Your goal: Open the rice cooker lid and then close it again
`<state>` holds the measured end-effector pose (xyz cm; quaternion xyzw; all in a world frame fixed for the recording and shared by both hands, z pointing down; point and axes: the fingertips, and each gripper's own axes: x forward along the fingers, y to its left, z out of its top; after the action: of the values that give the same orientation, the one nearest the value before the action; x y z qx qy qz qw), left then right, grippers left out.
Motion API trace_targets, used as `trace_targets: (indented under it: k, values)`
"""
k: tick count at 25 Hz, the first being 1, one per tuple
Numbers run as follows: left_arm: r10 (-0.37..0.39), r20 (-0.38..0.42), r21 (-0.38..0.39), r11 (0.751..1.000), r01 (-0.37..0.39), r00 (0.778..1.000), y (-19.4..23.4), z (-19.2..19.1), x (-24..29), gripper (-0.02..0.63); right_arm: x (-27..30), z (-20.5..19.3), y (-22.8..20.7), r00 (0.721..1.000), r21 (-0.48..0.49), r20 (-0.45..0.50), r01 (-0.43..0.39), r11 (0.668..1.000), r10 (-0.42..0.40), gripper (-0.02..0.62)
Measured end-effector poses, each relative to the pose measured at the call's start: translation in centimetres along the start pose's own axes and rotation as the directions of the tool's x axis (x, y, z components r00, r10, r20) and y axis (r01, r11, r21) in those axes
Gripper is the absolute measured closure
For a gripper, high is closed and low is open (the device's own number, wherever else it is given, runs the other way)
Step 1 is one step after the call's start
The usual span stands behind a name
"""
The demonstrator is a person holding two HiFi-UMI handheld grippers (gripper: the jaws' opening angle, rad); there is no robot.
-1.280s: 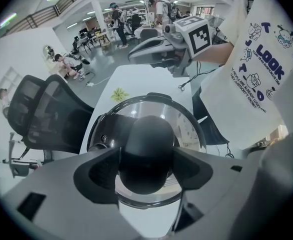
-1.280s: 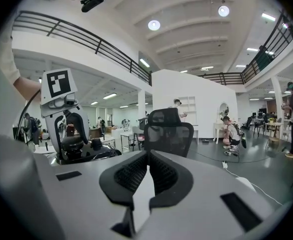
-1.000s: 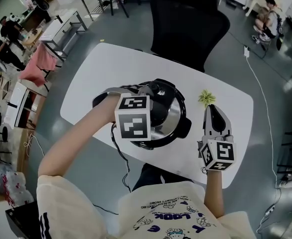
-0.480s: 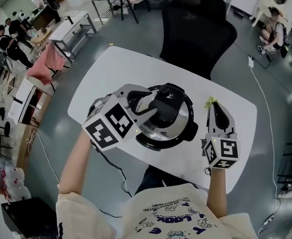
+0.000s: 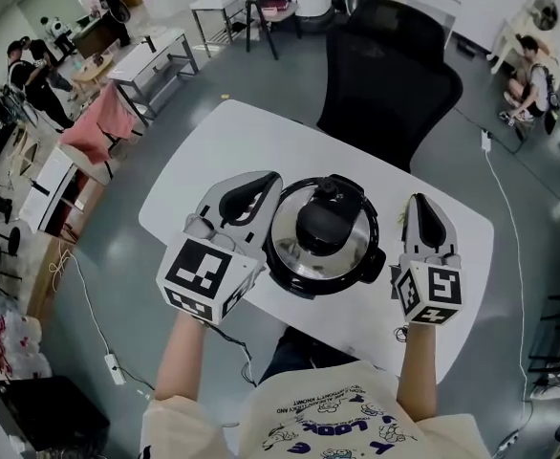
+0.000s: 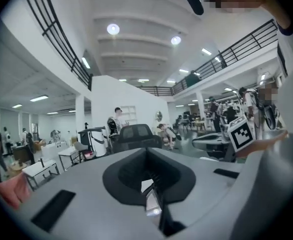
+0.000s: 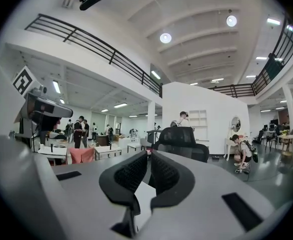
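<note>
1. The left gripper (image 5: 268,181) is hovering level above the white table (image 5: 213,151). Its jaws have just been closing and are now pressing fully together with nothing between them.
2. The left gripper view is confirming it: the left gripper (image 6: 147,151) is pinching on empty air and pointing across the room at a black office chair (image 6: 135,134).
3. The right gripper (image 5: 417,204) is pointing the same way. Its jaws are also sitting drawn together, leaving only a slit, and they are gripping nothing.
4. In its own view, the right gripper (image 7: 149,155) is looking past its tips at the same chair, with no object at the pads.
5. The rice cooker (image 5: 347,275) is sitting between the two tools, just to the right of the left gripper and just to the left of the right one.
6. The lid (image 5: 309,256) is lying down flat on the cooker, with its black knob (image 5: 324,220) facing up.
7. Neither tool is holding the knob. Whether the left gripper's side is brushing the cooker's rim I cannot tell.
</note>
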<state>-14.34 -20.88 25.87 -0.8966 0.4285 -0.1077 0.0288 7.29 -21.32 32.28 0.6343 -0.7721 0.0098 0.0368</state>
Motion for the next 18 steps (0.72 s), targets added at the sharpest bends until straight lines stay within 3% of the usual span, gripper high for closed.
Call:
trace_targets:
  k: [7, 18]
  values:
    - [0.189, 0.041, 0.002, 0.982, -0.19, 0.981, 1.0, 0.0, -1.2, 0.592, 0.4, 1.8, 0.7, 0.999, -0.006, 0.035, -0.012, 1.0, 0.012, 0.572]
    - [0.357, 0.091, -0.15, 0.928, -0.342, 0.93, 1.9, -0.7, -2.9, 0.594, 0.0, 2.6, 0.5, 0.998, -0.009, 0.062, 0.0, 1.0, 0.001, 0.581]
